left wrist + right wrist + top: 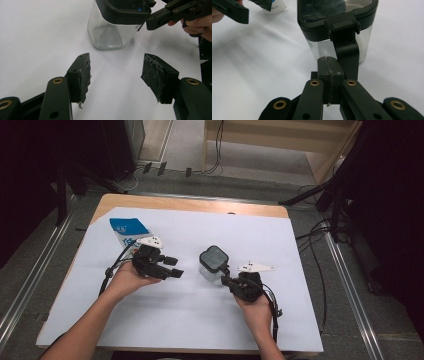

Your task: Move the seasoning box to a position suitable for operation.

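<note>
The clear square glass jar with the black lid (113, 27) was cut off at the top edge in both gripper views. The blue-and-white packet (128, 231) sat partly behind the left gripper (171, 267), print too small to read.

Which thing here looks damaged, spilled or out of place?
Only wear stands out: the grey pads on the open left gripper are frayed, with loose threads at the lower edges. The clear container stands upright with its lid on, and nothing is spilled.
</note>
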`<state>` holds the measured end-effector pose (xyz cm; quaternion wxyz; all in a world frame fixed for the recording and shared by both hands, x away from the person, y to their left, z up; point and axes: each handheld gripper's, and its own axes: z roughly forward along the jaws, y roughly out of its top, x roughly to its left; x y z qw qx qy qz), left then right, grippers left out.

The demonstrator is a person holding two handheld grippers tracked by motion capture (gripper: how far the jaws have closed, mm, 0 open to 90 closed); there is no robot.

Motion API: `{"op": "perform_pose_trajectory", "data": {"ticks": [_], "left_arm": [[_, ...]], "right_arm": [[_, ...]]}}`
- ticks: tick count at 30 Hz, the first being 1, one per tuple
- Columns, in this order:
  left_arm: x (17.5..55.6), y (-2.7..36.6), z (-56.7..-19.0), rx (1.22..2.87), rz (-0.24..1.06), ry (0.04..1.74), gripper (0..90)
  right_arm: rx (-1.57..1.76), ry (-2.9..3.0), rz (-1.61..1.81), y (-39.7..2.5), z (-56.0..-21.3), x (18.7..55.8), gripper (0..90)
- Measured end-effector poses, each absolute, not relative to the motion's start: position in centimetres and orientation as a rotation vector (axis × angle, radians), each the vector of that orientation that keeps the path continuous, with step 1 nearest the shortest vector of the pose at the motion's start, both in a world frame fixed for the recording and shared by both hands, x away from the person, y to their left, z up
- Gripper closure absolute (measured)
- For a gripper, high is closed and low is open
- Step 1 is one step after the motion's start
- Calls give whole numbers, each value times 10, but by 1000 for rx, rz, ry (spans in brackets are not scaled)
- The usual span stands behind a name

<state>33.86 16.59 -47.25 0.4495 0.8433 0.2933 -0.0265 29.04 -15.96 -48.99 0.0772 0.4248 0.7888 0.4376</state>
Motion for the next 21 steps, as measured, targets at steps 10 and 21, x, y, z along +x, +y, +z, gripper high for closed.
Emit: {"op": "perform_pose_trajectory", "data": {"ticks": [10,21], "left_arm": [[338,164,-473,2088,-66,719,412],[336,163,-473,2104,-68,716,413]], "right_arm": [[1291,2331,1293,-169,-489,298,900],[1313,2301,1265,-175,-489,310,900]]}}
